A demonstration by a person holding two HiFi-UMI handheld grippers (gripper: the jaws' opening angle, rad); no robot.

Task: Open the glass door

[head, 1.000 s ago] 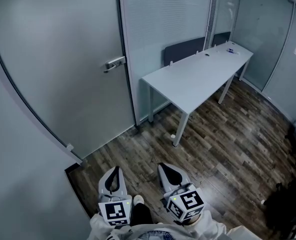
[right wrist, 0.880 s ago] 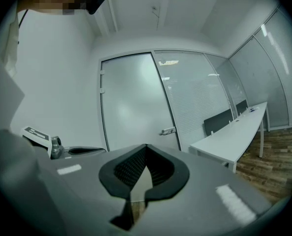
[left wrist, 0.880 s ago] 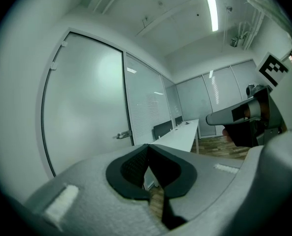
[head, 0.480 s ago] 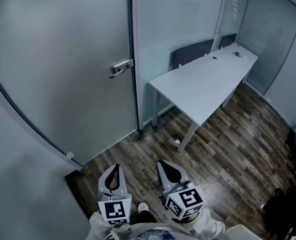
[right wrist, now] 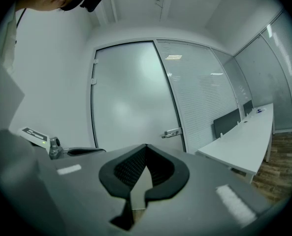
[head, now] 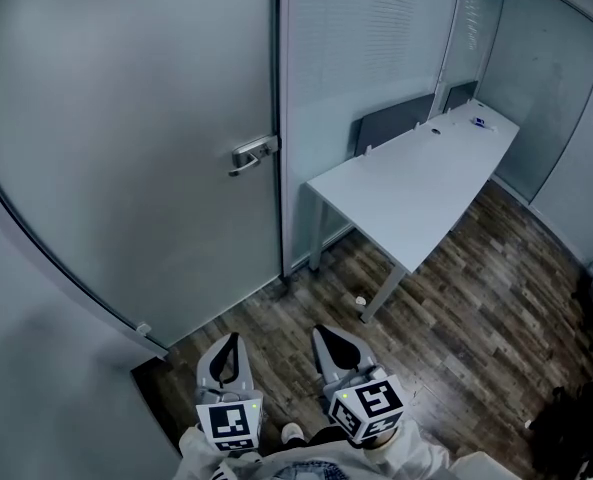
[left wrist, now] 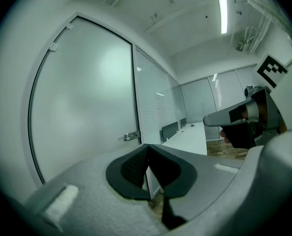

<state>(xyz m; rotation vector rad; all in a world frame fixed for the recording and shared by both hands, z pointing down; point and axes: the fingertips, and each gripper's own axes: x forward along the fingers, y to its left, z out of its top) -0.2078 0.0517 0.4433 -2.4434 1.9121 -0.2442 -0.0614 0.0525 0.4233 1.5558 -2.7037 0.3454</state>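
Note:
The frosted glass door [head: 126,148] stands closed in its curved frame, with a metal lever handle [head: 253,154] at its right edge. Low in the head view, my left gripper [head: 228,353] and right gripper [head: 334,348] are held side by side, both pointing at the door and well short of it. Both are shut with nothing between the jaws. The left gripper view shows its own tips [left wrist: 146,146] meeting, with the handle [left wrist: 132,136] beyond. In the right gripper view the tips [right wrist: 146,146] also meet, and the handle [right wrist: 172,132] lies ahead to the right.
A long white table [head: 416,183] stands right of the door against a frosted partition [head: 366,48], with a dark chair back [head: 391,123] behind it. A small white object [head: 360,299] lies on the wood floor by a table leg. Dark things [head: 576,428] sit at the lower right.
Both grippers have come forward toward the door together. The door and its handle now look larger and lower in the head view. The jaws have stayed shut.

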